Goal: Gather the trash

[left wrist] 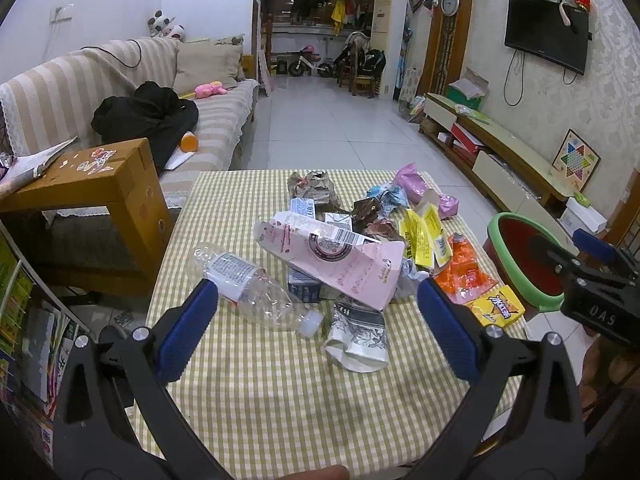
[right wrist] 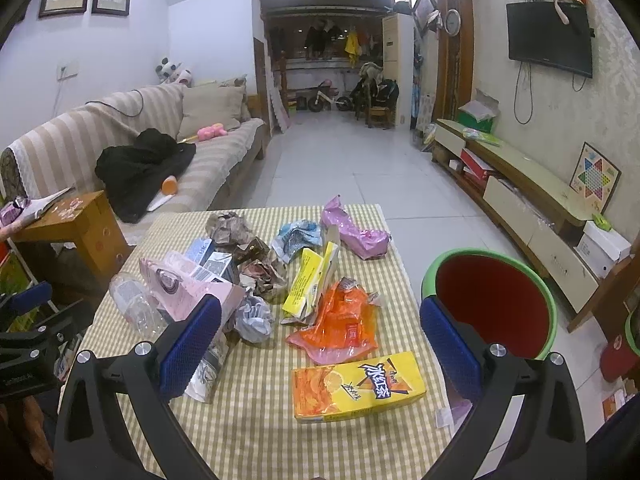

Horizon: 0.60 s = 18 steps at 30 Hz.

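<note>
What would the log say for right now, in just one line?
phase: start | left tool: open, empty | right tool: open, empty | trash: all on table | bin: beside table, nothing seen inside

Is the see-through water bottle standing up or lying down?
Lying down. The clear bottle rests on its side on the checked tablecloth, white cap pointing toward the camera. It looks empty.

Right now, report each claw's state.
Left claw: open, holding nothing.
Right claw: open, holding nothing.
</note>
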Available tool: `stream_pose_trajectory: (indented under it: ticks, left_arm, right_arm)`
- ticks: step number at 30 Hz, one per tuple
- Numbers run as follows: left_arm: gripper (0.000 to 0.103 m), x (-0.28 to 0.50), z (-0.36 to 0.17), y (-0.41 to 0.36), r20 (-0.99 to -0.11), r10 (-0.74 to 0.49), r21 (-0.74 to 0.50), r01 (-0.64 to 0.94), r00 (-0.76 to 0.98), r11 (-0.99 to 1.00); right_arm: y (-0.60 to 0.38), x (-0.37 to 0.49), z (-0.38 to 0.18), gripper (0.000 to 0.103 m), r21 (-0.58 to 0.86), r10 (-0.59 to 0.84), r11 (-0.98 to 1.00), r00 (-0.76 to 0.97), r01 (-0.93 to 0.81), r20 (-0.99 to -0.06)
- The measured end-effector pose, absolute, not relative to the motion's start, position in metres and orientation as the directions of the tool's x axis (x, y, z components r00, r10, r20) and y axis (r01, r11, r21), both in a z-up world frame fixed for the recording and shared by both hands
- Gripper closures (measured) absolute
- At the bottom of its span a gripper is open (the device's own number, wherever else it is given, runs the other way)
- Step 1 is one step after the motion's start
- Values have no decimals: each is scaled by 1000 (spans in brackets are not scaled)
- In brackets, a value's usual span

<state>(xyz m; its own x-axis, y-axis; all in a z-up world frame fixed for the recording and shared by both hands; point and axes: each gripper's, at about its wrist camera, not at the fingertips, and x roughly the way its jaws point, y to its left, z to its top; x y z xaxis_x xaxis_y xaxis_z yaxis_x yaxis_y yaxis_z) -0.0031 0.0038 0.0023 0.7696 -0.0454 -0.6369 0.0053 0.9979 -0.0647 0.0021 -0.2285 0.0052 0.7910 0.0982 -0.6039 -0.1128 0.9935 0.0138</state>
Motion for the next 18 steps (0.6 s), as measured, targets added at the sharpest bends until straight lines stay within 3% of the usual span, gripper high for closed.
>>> stream_pose_trajectory:
  ticks: [18]
  left_arm:
    - [5,-2,2,5,-644,-38,-62,-2,764,998]
  right_arm:
    - [-226,1,10,7,31,108,993,788,-113,-606]
